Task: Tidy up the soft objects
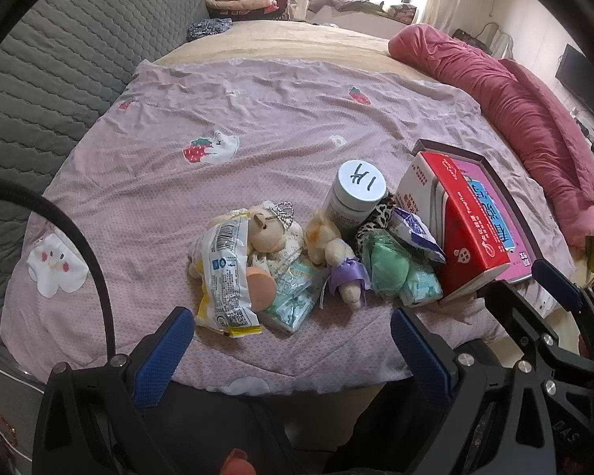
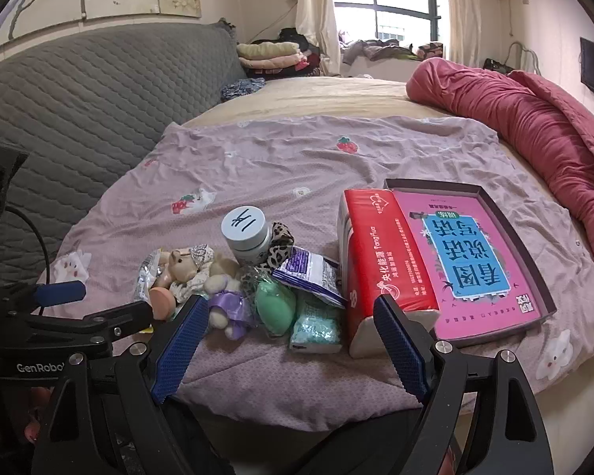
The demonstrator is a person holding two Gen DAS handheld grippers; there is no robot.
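A pile lies on the lilac quilt (image 1: 257, 126): a cream plush bear with a tiara (image 1: 267, 229), a small plush in a purple dress (image 1: 344, 273), a green sponge (image 1: 388, 265), teal tissue packs (image 1: 293, 301), a snack bag (image 1: 225, 273) and an orange puff (image 1: 259, 289). My left gripper (image 1: 293, 340) is open just short of the pile, holding nothing. In the right wrist view my right gripper (image 2: 293, 340) is open too, in front of the purple-dress plush (image 2: 225, 304), the green sponge (image 2: 275, 304) and a teal tissue pack (image 2: 316, 324).
A white-lidded bottle (image 2: 245, 233), a leopard scrunchie (image 2: 281, 245) and a blue-white sachet (image 2: 309, 273) sit behind the pile. A red tissue pack (image 2: 372, 261) leans on a shallow box with a pink book (image 2: 471, 261). A rolled red duvet (image 2: 534, 126) lies right, a grey quilted headboard (image 2: 79, 91) left.
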